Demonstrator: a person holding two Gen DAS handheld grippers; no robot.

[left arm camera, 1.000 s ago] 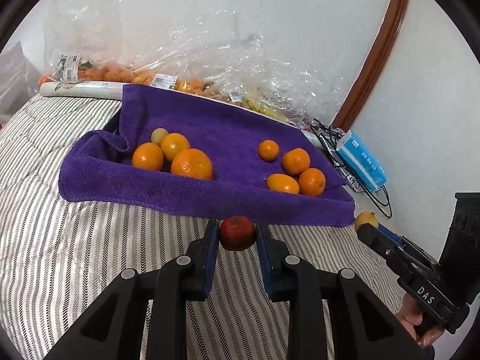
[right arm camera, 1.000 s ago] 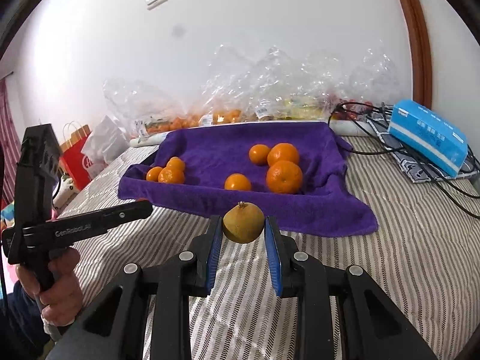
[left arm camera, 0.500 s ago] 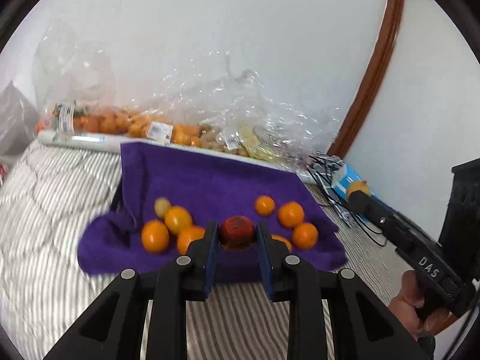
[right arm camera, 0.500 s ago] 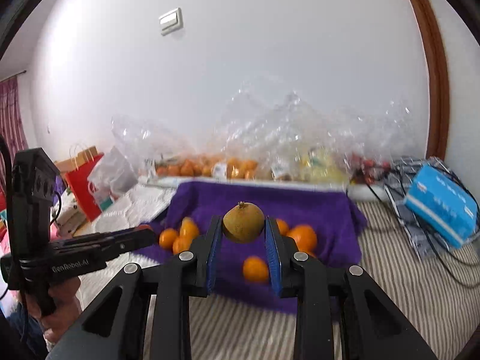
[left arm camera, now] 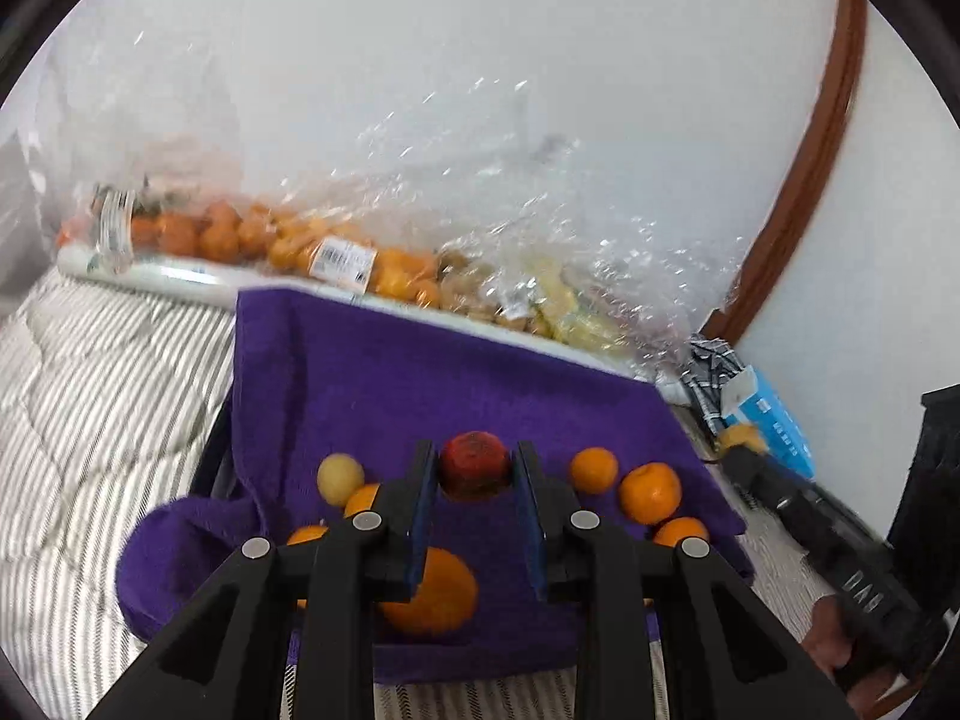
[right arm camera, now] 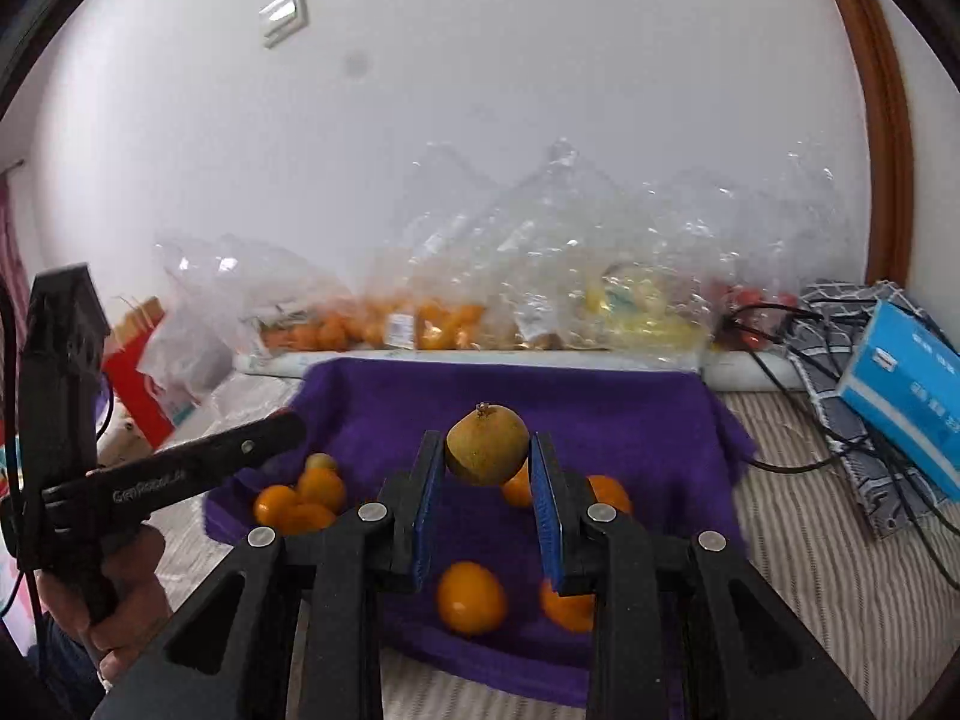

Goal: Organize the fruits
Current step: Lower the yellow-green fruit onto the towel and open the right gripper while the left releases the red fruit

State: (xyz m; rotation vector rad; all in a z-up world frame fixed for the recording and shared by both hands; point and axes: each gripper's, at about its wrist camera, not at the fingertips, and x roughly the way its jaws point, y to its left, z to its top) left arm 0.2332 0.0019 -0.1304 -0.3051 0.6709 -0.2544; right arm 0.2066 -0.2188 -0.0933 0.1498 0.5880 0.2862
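Over the purple towel [left arm camera: 456,384], from the left wrist view: left gripper [left arm camera: 474,474] squeezing a red fruit [left arm camera: 474,471] tight between its two black fingers. Below, on the towel, a small yellow fruit [left arm camera: 339,476], a big orange [left arm camera: 435,597] and more oranges [left arm camera: 649,492] off to the right. Behind the towel, clear bags of fruit [left arm camera: 384,264] with white price stickers, too blurry to read. Striped bedding [left arm camera: 90,396] underneath, white wall and a brown curved trim [left arm camera: 804,180]. Far right, a hand on the other tool, marked "DAS".

From the right wrist view: right gripper [right arm camera: 487,450] pinching a yellow-brown fruit [right arm camera: 487,444], held up above the towel [right arm camera: 600,414]. Oranges [right arm camera: 471,597] lying on the cloth below. Left gripper [right arm camera: 282,429] at the left, with "GenRobot" on its side. Blue box [right arm camera: 906,396] and black cables [right arm camera: 840,462] on the right. White switch [right arm camera: 285,15] on the wall.
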